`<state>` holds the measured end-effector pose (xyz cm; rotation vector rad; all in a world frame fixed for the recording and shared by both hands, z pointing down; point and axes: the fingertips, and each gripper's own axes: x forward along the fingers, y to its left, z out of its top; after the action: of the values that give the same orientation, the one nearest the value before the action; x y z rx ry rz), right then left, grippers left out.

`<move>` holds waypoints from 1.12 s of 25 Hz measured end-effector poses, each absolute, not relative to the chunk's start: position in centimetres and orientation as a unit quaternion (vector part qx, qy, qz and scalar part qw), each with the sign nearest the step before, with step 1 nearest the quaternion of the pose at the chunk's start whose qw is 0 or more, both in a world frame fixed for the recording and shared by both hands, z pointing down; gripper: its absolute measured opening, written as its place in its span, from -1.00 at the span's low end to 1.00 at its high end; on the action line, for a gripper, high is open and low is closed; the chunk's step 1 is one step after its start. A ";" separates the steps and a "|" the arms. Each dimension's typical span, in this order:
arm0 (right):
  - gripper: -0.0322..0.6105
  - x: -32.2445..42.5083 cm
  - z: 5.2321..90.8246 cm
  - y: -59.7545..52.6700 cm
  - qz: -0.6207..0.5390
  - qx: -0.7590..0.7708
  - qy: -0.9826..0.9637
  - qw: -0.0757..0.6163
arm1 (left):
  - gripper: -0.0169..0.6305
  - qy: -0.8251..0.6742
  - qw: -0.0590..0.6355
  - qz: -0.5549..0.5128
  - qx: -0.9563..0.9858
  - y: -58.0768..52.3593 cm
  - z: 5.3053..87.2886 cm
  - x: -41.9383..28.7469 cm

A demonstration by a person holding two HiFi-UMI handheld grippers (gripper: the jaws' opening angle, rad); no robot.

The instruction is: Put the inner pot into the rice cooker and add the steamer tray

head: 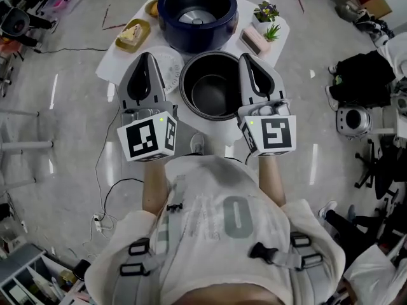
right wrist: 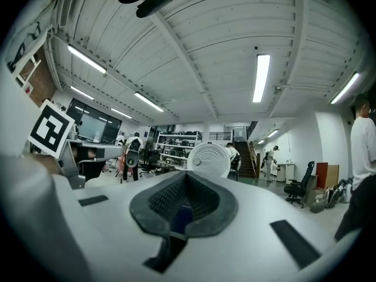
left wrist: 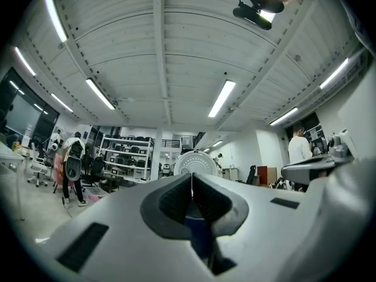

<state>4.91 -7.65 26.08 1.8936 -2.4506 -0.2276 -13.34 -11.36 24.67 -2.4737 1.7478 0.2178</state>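
Your left gripper (head: pixel 147 59) and right gripper (head: pixel 247 59): closed, empty. Inner pot (head: pixel 210 95) dark, round, empty; navy rice cooker (head: pixel 191 40) at its 12 o'clock.

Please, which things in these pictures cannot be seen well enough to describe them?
- Head view: the left gripper covers part of the white steamer tray.
- Head view: the food on the yellow dish is too small to name.
- Both gripper views: the jaw housings hide the inner pot and table.
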 end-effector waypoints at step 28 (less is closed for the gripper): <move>-0.88 9.3 25.5 -12.6 -0.073 0.578 -0.813 0.002 | -0.87 0.568 0.071 0.059 -0.817 -14.7 23.9 -5.4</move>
<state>9.32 -12.57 25.48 1.8140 -2.5491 -0.2288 -5.44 -14.71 23.89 -2.4583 1.7094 0.1782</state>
